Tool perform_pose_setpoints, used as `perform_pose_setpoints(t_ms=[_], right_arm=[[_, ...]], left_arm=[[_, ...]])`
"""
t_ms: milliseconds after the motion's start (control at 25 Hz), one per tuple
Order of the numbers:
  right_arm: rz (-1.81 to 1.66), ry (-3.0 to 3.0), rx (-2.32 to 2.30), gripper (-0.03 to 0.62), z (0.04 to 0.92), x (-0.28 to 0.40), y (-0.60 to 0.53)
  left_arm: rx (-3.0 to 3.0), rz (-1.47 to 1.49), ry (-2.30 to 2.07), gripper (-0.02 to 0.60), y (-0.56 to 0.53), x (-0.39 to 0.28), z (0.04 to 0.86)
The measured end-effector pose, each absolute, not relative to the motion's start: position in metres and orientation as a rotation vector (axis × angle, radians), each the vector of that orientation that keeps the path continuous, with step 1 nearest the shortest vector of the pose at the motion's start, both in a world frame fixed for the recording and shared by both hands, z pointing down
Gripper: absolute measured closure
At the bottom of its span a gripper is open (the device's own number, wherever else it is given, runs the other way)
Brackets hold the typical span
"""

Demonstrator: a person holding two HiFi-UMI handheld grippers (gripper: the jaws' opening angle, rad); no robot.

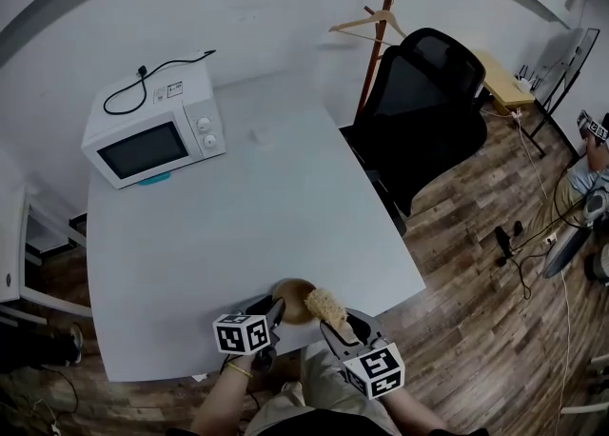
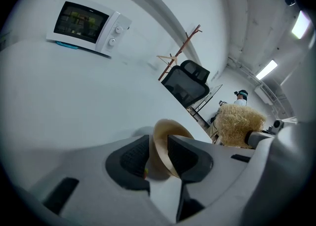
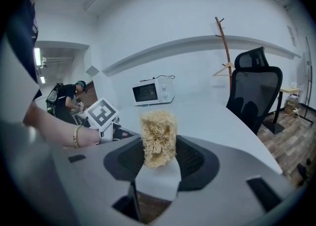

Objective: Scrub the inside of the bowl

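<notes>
A small tan bowl sits near the front edge of the white table. My left gripper is at its left side. In the left gripper view the bowl's wall stands between the two pads of the left gripper, with a thin gap at the left pad, so the jaws are open around the rim. My right gripper is shut on a straw-coloured loofah scrubber, which hovers just right of the bowl. The scrubber stands upright between the pads of the right gripper and also shows in the left gripper view.
A white microwave with a black cord on top stands at the table's far left. A black office chair and a wooden coat stand are beyond the right edge. A small white object lies mid-table.
</notes>
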State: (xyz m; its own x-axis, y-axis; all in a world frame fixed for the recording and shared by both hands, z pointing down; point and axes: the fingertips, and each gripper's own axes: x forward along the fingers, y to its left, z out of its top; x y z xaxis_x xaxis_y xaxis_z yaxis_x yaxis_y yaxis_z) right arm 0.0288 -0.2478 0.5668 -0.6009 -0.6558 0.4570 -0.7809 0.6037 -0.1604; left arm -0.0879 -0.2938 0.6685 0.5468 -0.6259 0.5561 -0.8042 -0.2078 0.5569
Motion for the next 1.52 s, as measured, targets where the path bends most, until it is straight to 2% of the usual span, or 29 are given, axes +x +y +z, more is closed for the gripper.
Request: perform_pose_setpoints(t_ms=[120,400,1000,1520], right_arm=[[0.503,-2.475,1.149,0.418,0.571,0.029,-0.25],[0.547,-2.45,1.098,0.418,0.586,0.021,-0.251],[0.429,-2.302,1.012,0.418,0.601,-0.001,-0.239],[0.418,-2.265,1.021,0.418,0.591,-0.016,-0.218]], left_arm=[[1.904,0.259,-1.165,0.467,-0.296,-0.088,0.674],[1.896,0.243,-1.181,0.539,-0.298,-0.087,0.673],[2.115,0.248,-1.268,0.545,-0.275,-0.081,0.606],[2.21,0.281,-1.269,0.545,-0.247,-0.085,0.586]])
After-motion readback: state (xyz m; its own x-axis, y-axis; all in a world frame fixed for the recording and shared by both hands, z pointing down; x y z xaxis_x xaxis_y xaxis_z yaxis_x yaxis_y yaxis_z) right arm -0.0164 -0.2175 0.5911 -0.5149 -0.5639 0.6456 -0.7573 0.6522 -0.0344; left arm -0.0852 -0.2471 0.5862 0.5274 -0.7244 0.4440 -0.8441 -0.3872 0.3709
